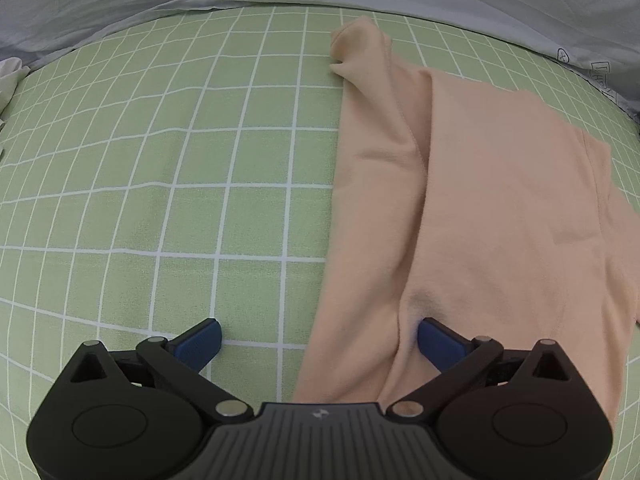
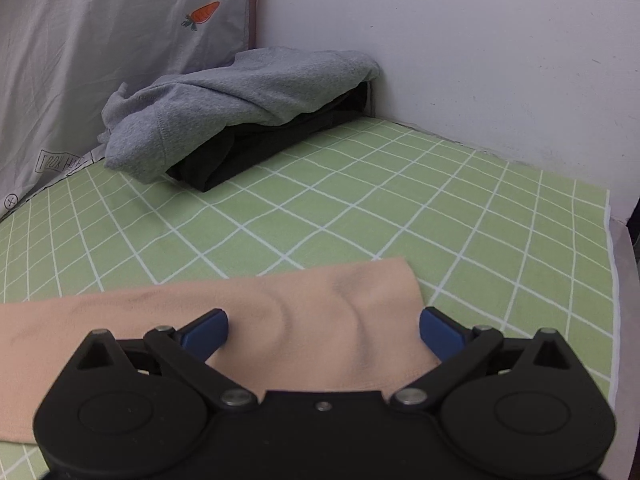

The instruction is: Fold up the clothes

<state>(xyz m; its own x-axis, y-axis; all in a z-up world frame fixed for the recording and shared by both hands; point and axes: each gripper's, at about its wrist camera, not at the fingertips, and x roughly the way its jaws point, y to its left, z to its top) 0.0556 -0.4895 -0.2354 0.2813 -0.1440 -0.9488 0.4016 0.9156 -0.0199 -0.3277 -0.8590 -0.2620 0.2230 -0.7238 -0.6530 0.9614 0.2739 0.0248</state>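
Observation:
A peach shirt (image 1: 472, 200) lies on the green checked bed sheet (image 1: 160, 160), partly folded, with a sleeve (image 1: 360, 52) reaching toward the far edge. My left gripper (image 1: 320, 338) is open just above the shirt's near left edge; its right finger rests over the cloth, its left finger over the bare sheet. In the right wrist view the shirt's corner (image 2: 320, 300) lies wrinkled between the open fingers of my right gripper (image 2: 323, 330). Neither gripper holds the cloth.
A grey sweatshirt (image 2: 240, 108) lies on a folded black garment (image 2: 248, 148) in the far corner by the white wall (image 2: 480, 60). A grey pillow (image 2: 100, 60) with a carrot print stands at the left. The bed's edge (image 2: 612, 260) runs along the right.

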